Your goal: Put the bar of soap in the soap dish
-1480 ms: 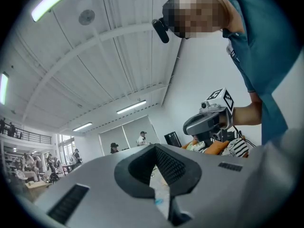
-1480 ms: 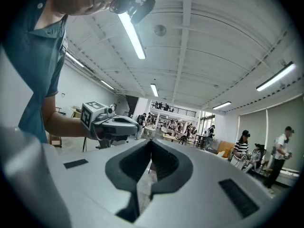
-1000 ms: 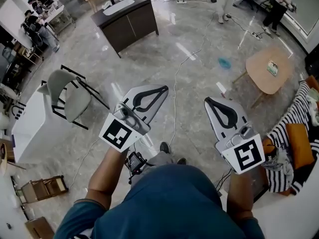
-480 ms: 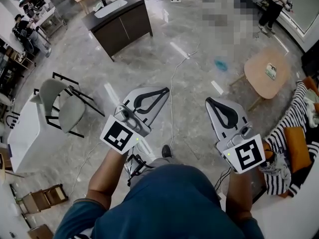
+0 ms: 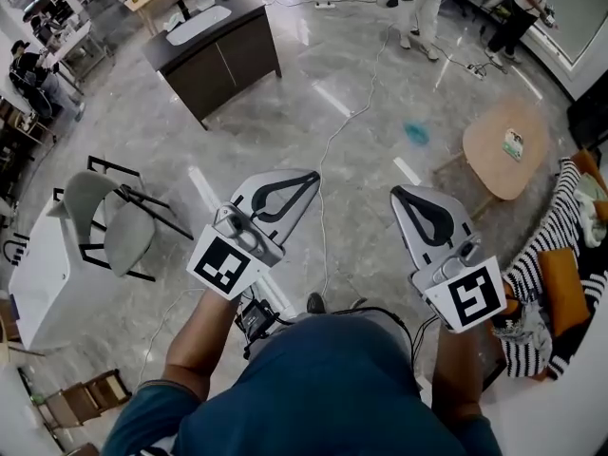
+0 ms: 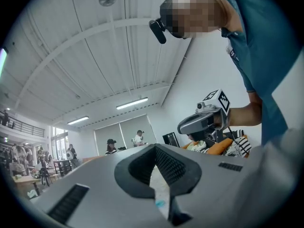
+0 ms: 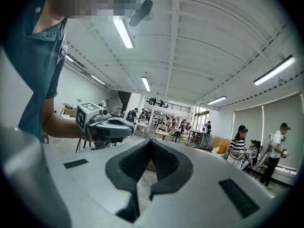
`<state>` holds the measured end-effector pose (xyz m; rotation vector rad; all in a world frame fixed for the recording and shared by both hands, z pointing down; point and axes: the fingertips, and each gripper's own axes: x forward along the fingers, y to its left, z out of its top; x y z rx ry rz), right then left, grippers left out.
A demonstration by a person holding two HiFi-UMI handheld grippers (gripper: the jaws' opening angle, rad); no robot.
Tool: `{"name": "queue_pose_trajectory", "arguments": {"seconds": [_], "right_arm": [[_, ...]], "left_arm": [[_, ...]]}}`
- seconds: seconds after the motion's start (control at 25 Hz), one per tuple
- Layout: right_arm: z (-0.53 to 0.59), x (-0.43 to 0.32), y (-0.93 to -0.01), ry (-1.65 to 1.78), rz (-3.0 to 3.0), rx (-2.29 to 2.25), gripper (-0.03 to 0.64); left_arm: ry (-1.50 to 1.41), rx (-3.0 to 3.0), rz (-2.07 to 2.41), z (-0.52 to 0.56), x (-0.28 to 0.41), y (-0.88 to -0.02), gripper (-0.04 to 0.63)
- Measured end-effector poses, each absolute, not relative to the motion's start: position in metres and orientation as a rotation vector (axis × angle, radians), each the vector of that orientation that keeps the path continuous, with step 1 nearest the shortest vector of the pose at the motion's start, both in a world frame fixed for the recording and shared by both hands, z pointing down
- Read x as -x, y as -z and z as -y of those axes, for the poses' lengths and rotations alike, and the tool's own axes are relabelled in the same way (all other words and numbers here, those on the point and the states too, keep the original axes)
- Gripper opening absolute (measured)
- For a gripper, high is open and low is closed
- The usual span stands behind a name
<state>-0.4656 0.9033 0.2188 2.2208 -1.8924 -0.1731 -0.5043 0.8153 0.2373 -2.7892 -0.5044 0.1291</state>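
Observation:
No bar of soap and no soap dish shows in any view. In the head view my left gripper [image 5: 312, 174] and my right gripper [image 5: 396, 193] are held side by side, level, in front of the person's body above a marble floor. Both are shut, with nothing between their jaws. The left gripper view looks along the closed left gripper [image 6: 155, 147] and catches the right gripper [image 6: 202, 123] at its right. Along the closed right gripper [image 7: 151, 141], the right gripper view shows the left gripper [image 7: 107, 126] at its left.
A dark cabinet [image 5: 214, 50] with a white top stands far ahead on the left. A grey chair [image 5: 114, 221] and a white table [image 5: 43, 274] are at the left, a round wooden table [image 5: 503, 141] and a striped couch [image 5: 551, 250] at the right. A cable [image 5: 328, 160] runs across the floor.
The floor and furniture have slid through the head view as the person walks across the room. Both grippers kept their place in front of the body and stayed shut.

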Motion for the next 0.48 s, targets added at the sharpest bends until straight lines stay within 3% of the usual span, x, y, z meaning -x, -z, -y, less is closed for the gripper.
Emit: {"name": "queue_pose_trajectory", "arguments": {"seconds": [0.48], "right_arm": [[-0.865, 0.355, -0.225, 0.156, 2.018, -2.165, 0.014]], "left_arm": [[-0.116, 2.834, 0.39, -0.779, 0.395, -0.238, 0.002]]}}
